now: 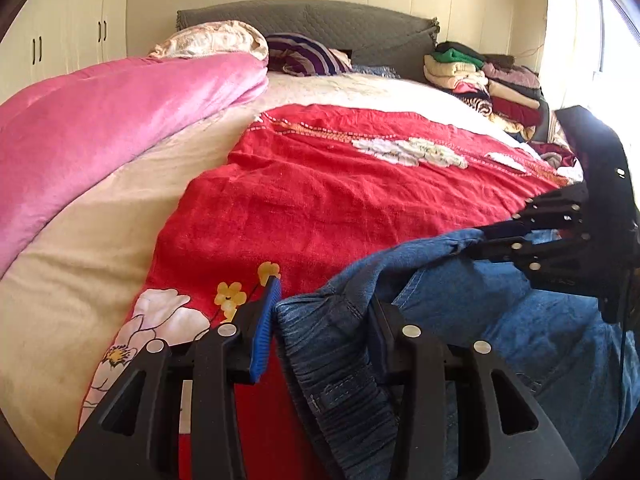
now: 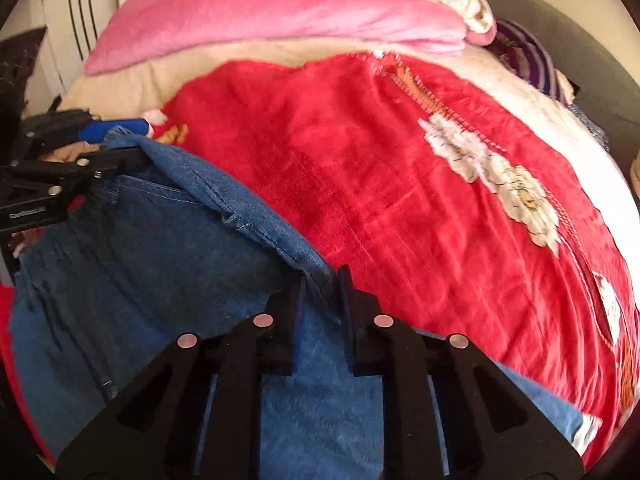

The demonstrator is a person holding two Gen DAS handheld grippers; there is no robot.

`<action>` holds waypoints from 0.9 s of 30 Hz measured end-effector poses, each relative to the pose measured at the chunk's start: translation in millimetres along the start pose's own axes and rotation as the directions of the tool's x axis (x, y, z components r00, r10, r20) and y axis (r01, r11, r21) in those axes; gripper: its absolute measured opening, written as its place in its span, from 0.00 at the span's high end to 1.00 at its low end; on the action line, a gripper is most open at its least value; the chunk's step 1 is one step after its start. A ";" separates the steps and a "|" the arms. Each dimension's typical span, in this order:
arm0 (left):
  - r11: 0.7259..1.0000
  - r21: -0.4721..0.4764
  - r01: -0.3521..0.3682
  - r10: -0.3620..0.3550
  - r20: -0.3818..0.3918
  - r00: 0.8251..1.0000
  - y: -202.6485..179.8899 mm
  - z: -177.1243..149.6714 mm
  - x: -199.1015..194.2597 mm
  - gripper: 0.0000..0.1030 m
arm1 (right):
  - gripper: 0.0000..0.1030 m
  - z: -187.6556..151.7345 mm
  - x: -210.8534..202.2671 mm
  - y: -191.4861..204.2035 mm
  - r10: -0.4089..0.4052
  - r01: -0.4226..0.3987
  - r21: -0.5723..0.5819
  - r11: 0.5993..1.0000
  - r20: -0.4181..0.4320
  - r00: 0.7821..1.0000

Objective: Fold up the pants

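Note:
Blue denim pants point(image 1: 500, 312) hang between my two grippers above a red flowered blanket point(image 1: 320, 200) on the bed. My left gripper point(image 1: 324, 312) has the elastic waistband point(image 1: 332, 360) between its fingers, with a gap between the left blue pad point(image 1: 266, 328) and the cloth. In the right wrist view the pants point(image 2: 160, 260) fill the lower left, and my right gripper point(image 2: 320, 300) is shut on their folded edge. The right gripper also shows in the left wrist view point(image 1: 492, 240), pinching the denim. The left gripper shows at the left edge of the right wrist view point(image 2: 116, 144).
A pink blanket point(image 1: 100, 128) lies folded on the bed's left side, with a striped pillow point(image 1: 304, 54) and grey headboard point(image 1: 320, 20) behind. A pile of folded clothes point(image 1: 492, 84) sits at the far right. Wardrobe doors point(image 1: 68, 36) stand at left.

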State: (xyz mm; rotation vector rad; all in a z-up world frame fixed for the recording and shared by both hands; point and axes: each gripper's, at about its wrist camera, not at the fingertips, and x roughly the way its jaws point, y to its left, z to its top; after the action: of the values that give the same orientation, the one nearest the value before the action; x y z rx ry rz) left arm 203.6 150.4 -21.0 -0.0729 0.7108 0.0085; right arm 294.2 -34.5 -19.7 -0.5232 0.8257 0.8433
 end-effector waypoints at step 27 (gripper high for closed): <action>0.984 0.140 0.108 -0.116 0.052 0.992 -38.2 -62.0 -127.7 0.60 | 0.94 -114.6 -177.5 109.7 0.072 -0.105 0.110 0.988 0.270 0.960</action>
State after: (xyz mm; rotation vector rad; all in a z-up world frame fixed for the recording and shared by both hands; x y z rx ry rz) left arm 67.7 110.1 17.8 0.0194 0.6445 -0.1454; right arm 86.2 -129.2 46.8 -0.2580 0.6527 0.9161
